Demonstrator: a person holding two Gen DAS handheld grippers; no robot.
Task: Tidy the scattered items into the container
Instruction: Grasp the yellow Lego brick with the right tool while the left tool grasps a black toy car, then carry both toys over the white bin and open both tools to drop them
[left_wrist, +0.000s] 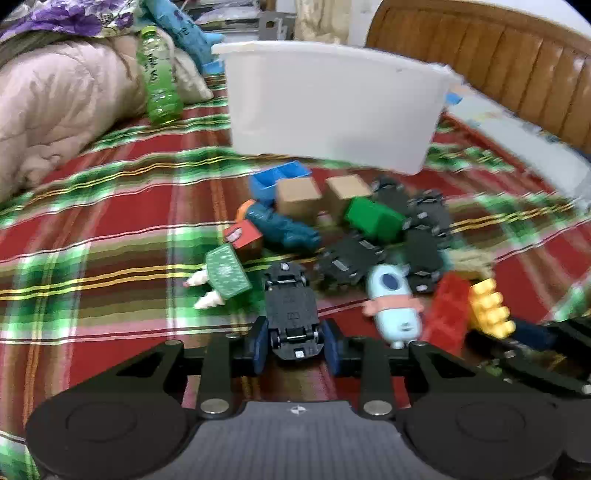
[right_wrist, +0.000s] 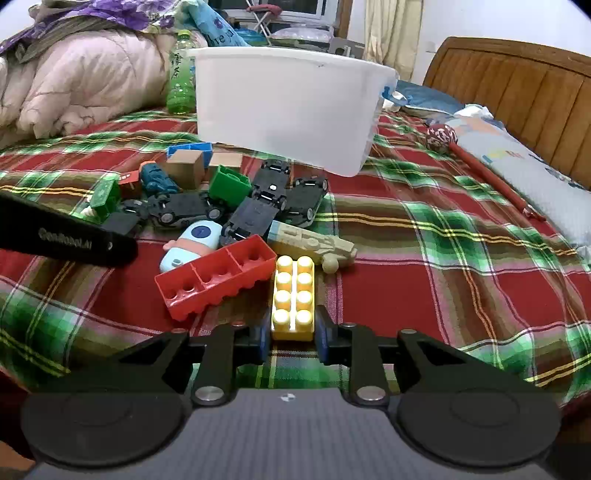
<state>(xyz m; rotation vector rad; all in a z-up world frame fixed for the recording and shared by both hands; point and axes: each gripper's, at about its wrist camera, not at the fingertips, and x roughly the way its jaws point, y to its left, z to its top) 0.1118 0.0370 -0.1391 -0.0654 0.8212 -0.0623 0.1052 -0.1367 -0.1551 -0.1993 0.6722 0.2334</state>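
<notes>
A white plastic tub (left_wrist: 332, 103) (right_wrist: 288, 107) stands on the plaid bedspread behind a pile of toys. My left gripper (left_wrist: 295, 347) is shut on an upturned black toy car (left_wrist: 291, 310) at the pile's near edge. My right gripper (right_wrist: 293, 338) is shut on a yellow studded brick (right_wrist: 293, 299), which also shows in the left wrist view (left_wrist: 489, 308). Beside it lie a red brick (right_wrist: 216, 280), a light-blue capsule toy (right_wrist: 192, 243) and a beige toy train (right_wrist: 314, 242). Further back are more black cars (right_wrist: 269, 184), a green brick (right_wrist: 229, 184) and wooden cubes (right_wrist: 186, 166).
A green drink bottle (right_wrist: 181, 77) stands left of the tub against a pink quilt (right_wrist: 74, 85). A red stick with a ball head (right_wrist: 480, 162) and a pillow (right_wrist: 528, 173) lie to the right, before a brown headboard (right_wrist: 517, 85). The left gripper's body (right_wrist: 66, 236) crosses the right view's left side.
</notes>
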